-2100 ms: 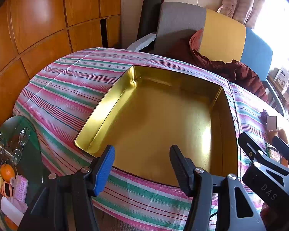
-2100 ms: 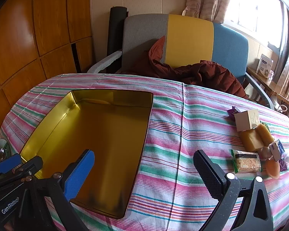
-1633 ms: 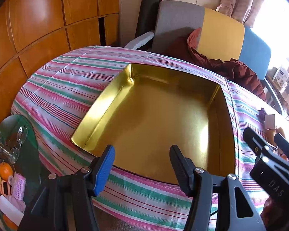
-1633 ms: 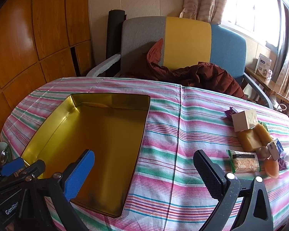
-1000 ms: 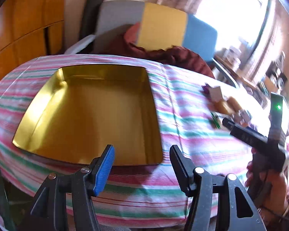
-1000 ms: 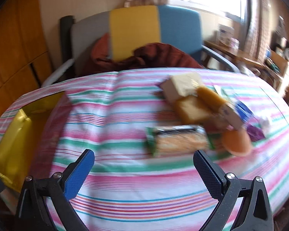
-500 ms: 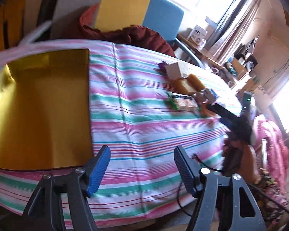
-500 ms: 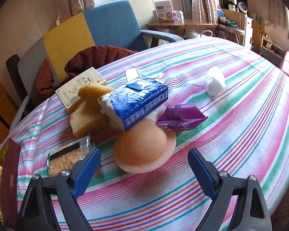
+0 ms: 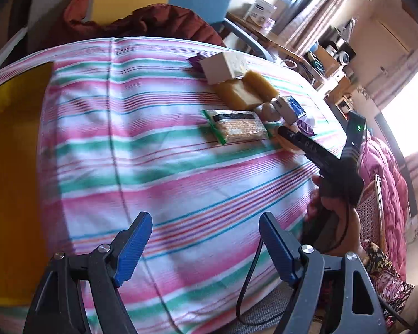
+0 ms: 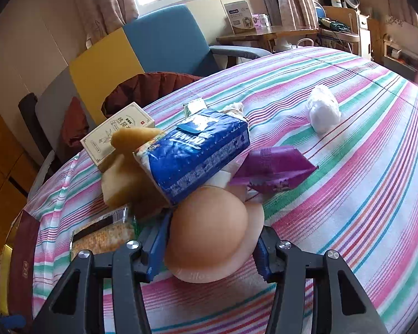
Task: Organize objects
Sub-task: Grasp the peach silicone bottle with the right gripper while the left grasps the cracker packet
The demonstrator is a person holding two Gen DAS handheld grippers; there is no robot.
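A pile of small items lies on the striped tablecloth (image 9: pixel 153 144). In the right wrist view my right gripper (image 10: pixel 209 246) has its jaws closed around a round peach-coloured dome (image 10: pixel 209 231). Behind the dome lie a blue tissue pack (image 10: pixel 197 150), a purple wrapper (image 10: pixel 273 169), tan sponges (image 10: pixel 125 172), a white box (image 10: pixel 117 132) and a cracker pack (image 10: pixel 103 236). My left gripper (image 9: pixel 206 239) is open and empty above the cloth near the table's front edge. The gold tin (image 9: pixel 11 167) lies at the left.
A crumpled white wad (image 10: pixel 321 111) lies on the cloth to the right of the pile. A chair with a dark red jacket (image 9: pixel 153 25) stands behind the table. The right gripper also shows in the left wrist view (image 9: pixel 285 132) at the pile.
Both grippers swung right, away from the gold tin, toward the pile. My right gripper moved in and closed its jaws around the peach dome. My left gripper stayed open.
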